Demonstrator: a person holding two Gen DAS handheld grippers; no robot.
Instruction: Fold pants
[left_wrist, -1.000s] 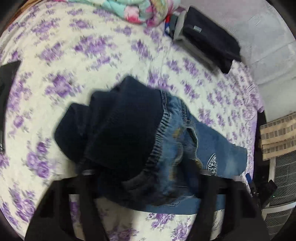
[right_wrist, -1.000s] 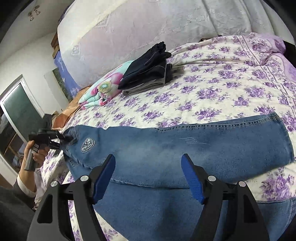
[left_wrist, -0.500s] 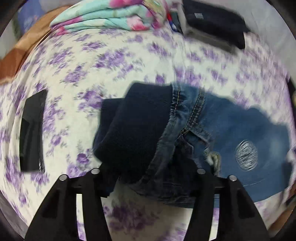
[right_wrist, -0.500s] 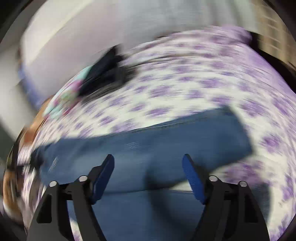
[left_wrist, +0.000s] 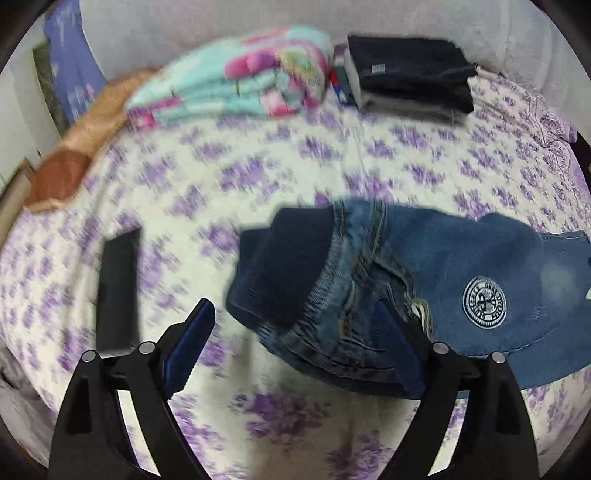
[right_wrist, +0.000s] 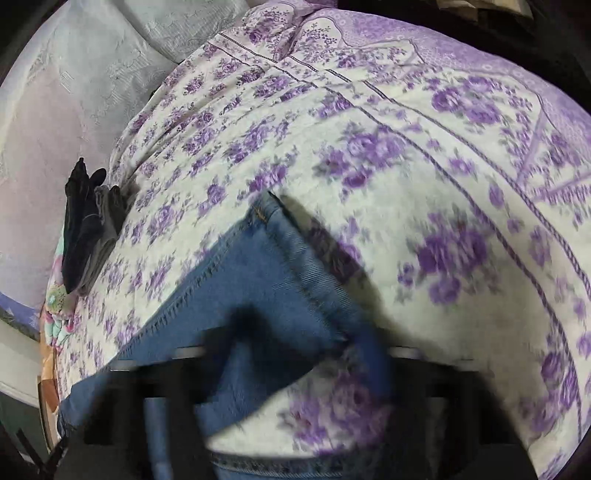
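Observation:
Blue jeans (left_wrist: 461, 280) with a round white patch and a dark elastic waistband lie on the purple-flowered bedspread (left_wrist: 258, 177). My left gripper (left_wrist: 295, 343) is open just in front of the bunched waistband, and its right finger lies over the denim. In the right wrist view the leg end of the jeans (right_wrist: 258, 288) lies flat with its hem pointing away. My right gripper (right_wrist: 266, 387) is badly blurred low over that leg end. I cannot tell how its jaws stand.
A stack of folded dark clothes (left_wrist: 410, 77) and a folded teal floral blanket (left_wrist: 236, 85) sit at the far side of the bed. A flat black object (left_wrist: 118, 288) lies left of the jeans. An orange cloth (left_wrist: 74, 158) is at the far left edge.
My left gripper has pulled back from the waistband, and its left finger now stands clear of the cloth. My right gripper has swung along the leg to its hem.

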